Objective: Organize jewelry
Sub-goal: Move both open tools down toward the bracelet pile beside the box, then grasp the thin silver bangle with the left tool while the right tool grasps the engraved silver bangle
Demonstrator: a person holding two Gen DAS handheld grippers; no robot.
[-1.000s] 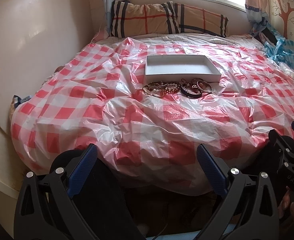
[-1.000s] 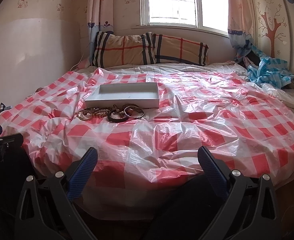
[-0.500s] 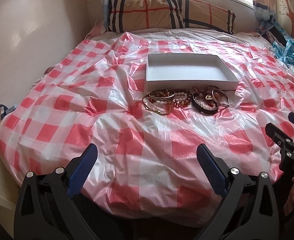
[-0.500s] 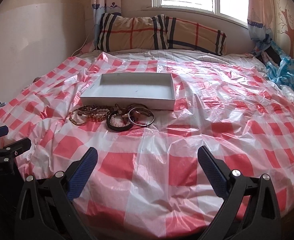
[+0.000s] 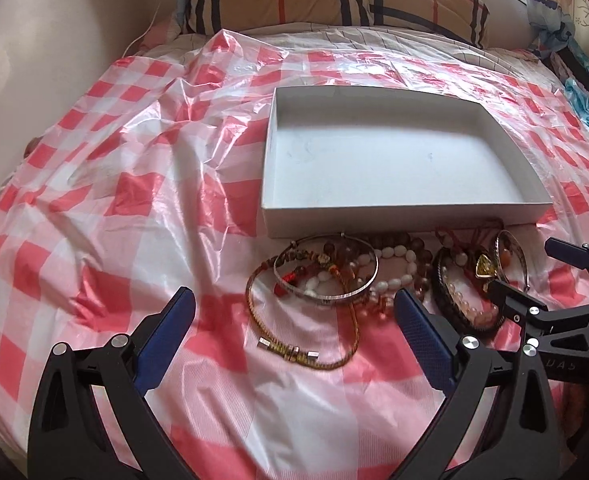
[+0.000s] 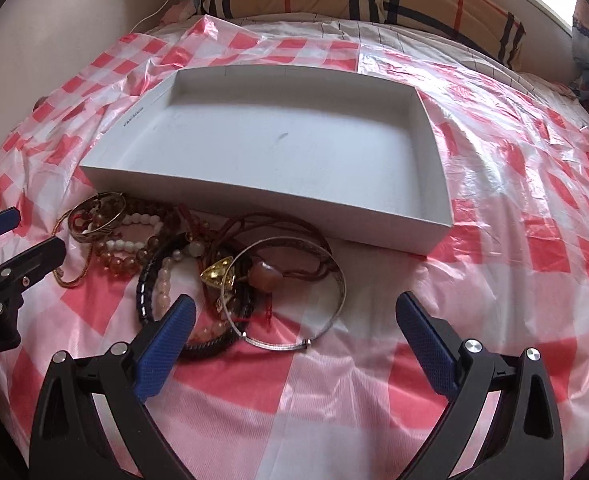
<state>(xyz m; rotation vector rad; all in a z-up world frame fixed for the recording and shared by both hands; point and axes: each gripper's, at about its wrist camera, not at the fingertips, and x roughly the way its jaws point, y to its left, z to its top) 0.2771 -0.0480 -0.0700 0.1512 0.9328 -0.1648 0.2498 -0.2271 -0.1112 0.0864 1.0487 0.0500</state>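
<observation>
Left gripper (image 5: 290, 322): fingers apart, empty, over the checkered sheet (image 5: 126, 208) | right gripper (image 6: 294, 322): fingers apart, empty | bracelets (image 6: 198, 264): heaped on the bed just before the white tray's (image 6: 434, 216) near wall.

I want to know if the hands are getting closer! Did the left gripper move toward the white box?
Yes. The left gripper moved forward, toward the white box and bracelets.

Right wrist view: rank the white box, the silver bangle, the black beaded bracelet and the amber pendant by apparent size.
1. white box, by far the largest.
2. silver bangle and black beaded bracelet: similar span, overlapping, so no ranking between them.
3. amber pendant, smallest.
</observation>
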